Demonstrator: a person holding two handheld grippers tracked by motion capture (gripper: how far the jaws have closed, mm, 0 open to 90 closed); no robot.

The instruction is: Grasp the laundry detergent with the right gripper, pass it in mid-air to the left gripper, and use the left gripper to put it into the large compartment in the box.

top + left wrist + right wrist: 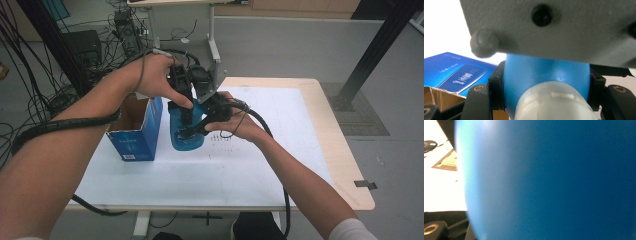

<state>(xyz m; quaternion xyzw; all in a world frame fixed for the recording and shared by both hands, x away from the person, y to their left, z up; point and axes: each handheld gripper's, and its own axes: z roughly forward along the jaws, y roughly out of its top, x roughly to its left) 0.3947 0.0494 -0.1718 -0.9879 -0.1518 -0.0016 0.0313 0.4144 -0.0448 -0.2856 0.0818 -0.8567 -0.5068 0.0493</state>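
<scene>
Bottle [186, 135], blue, upright near the surface's [260, 165] far left corner, just beside an open blue carton [136, 131]. Left gripper [183, 111] jaws clamp its shoulder below the pale cap [554, 102], probably steadying it. Right gripper [200, 127] presses against its side; jaw state cannot be told.

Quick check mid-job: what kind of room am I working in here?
Probably a lab or workshop recording station: a small work table on a bare grey floor, tangled cables and electronics behind, and black frame posts.

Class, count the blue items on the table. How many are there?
2: an open blue box at the table's left, and a blue bottle beside it, held between both grippers. Others may be hidden inside the box.
</scene>
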